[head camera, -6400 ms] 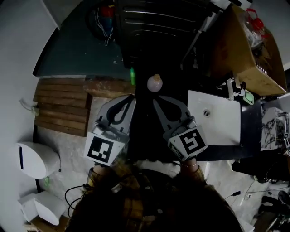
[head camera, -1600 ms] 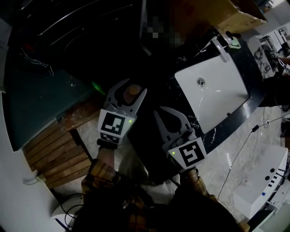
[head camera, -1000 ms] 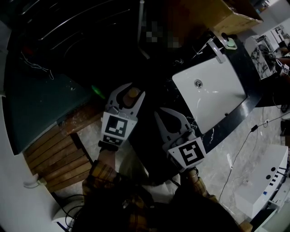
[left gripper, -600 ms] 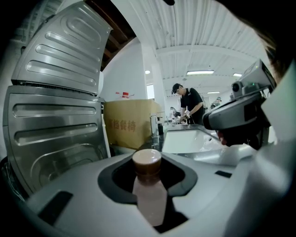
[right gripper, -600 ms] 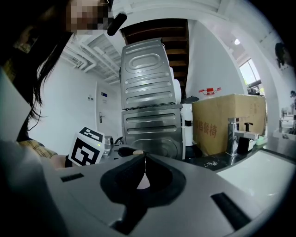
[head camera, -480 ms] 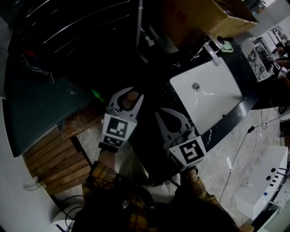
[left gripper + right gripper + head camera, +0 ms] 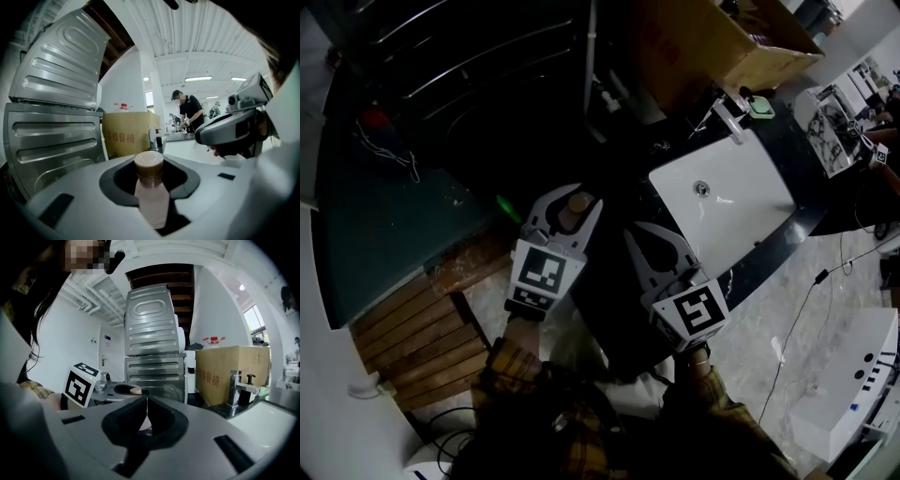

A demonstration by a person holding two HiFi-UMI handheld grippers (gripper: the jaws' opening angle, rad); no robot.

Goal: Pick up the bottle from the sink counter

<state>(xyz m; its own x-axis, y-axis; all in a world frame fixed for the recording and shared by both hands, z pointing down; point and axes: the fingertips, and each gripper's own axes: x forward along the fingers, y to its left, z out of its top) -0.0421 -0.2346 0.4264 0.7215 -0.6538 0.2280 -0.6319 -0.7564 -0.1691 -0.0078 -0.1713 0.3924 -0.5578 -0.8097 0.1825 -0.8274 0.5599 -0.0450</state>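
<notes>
L gripper [image 7: 150,161] clamps bottle [image 7: 152,201], base hidden; R gripper [image 7: 146,404] clenched, empty

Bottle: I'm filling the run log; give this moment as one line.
left gripper: shut on bottle | right gripper: shut, empty | stage: grasp

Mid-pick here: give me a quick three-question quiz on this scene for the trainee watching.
1. What does the left claw hold? A) a pale plastic bottle with a brown cap B) a red mug C) nothing
2. True or false: the right claw is wide open.
3. Fill in: in the head view, the white rectangular sink basin lies on the ___ claw's side.
Key: 1 A; 2 false, it is shut; 3 right.
</notes>
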